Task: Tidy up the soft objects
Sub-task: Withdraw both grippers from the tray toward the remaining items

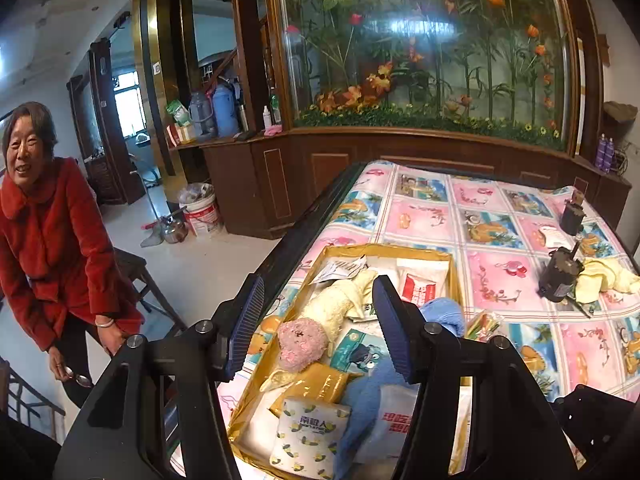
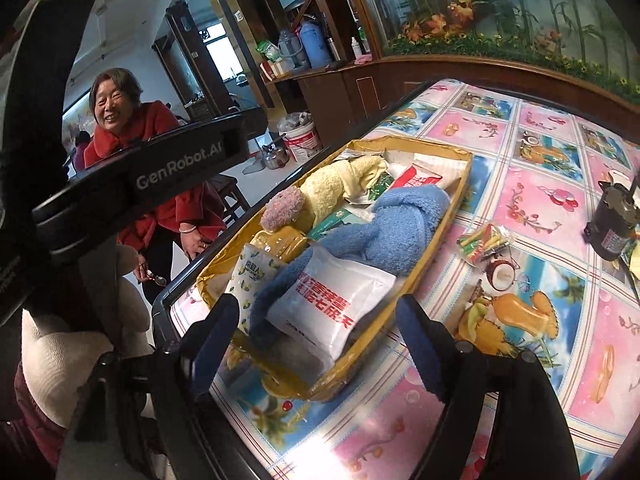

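A shallow yellow cardboard box [image 2: 460, 196] is seen lying on the surface covered with a pink-and-blue patterned plastic cloth [image 2: 540, 208], near its edge. The box is filled with soft things: a blue terry towel [image 2: 404, 224], a pale yellow towel [image 2: 332, 188], a fluffy pink pom-pom [image 2: 282, 206], a white plastic packet printed in red [image 2: 332, 308] and a lemon-patterned tissue pack [image 1: 308, 436]. The left gripper [image 1: 320, 324] is held above the box, fingers spread wide and empty. The right gripper [image 2: 320, 340] (likewise spread, nothing held) is poised over the box's near end. A yellow cloth [image 1: 608, 280] is left well apart, beside a black cylindrical motor [image 1: 560, 276].
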Demonstrator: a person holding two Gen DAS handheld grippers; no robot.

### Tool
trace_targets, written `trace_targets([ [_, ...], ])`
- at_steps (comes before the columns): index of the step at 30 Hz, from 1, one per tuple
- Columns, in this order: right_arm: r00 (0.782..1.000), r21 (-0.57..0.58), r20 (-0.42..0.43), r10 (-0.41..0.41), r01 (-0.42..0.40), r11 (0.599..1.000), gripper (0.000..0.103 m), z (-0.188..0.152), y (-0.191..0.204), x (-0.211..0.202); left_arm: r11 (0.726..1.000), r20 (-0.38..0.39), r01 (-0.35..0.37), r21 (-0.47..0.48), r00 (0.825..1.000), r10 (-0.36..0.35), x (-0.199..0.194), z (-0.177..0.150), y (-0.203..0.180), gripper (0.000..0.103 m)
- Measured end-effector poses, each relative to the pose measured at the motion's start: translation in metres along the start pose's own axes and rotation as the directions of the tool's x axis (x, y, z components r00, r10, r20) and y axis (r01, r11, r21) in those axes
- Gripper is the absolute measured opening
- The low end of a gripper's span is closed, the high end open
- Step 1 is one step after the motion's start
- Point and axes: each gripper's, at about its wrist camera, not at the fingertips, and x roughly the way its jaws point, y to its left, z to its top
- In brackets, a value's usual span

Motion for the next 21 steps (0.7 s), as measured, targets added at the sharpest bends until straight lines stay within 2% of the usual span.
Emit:
trace_targets([
  [3,1.000,0.020,0.017,-0.026,0.026,0.999,0.081,-0.010,-0.016,-0.014,0.999,0.067,0.038,-0.016,0.997,-0.037,-0.020,0.002,0.001,0.057],
  [4,0.999,0.033,0.019,-0.041,0.040,0.999,0.081,-0.014,-0.025,-0.019,0.997,0.092,0.069,-0.022,0.993,-0.067,-0.027,0.003,0.002,0.063],
  [5,0.998,0.051,0.020,-0.060,0.059,0.997,0.081,-0.019,-0.035,-0.025,0.993,0.112,0.117,-0.030,0.987,-0.113,-0.033,0.005,0.003,0.081],
  [7,0.994,0.101,0.016,-0.109,0.107,0.989,0.081,-0.030,-0.062,-0.038,0.965,0.104,0.257,-0.056,0.963,-0.250,-0.037,0.009,0.004,0.091],
  [9,0.987,0.167,0.011,-0.161,0.157,0.973,0.081,-0.040,-0.094,-0.052,0.937,0.051,0.345,-0.059,0.938,-0.343,-0.032,0.013,-0.005,0.091],
  [12,0.974,0.286,0.014,-0.227,0.214,0.934,0.081,-0.054,-0.141,-0.077,0.928,-0.022,0.370,-0.034,0.928,-0.371,-0.019,0.013,-0.027,0.091],
  [14,0.965,0.359,0.027,-0.260,0.233,0.904,0.081,-0.061,-0.166,-0.096,0.911,-0.092,0.412,-0.029,0.906,-0.413,-0.004,0.010,-0.046,0.091],
  [19,0.944,0.449,0.064,-0.323,0.262,0.854,0.081,-0.073,-0.203,-0.129,0.869,-0.274,0.492,0.062,0.845,-0.459,0.043,-0.004,-0.114,0.091],
  [21,0.942,0.474,0.070,-0.328,0.258,0.842,0.081,-0.077,-0.213,-0.136,0.869,-0.330,0.484,0.105,0.841,-0.429,0.065,-0.012,-0.138,0.091],
])
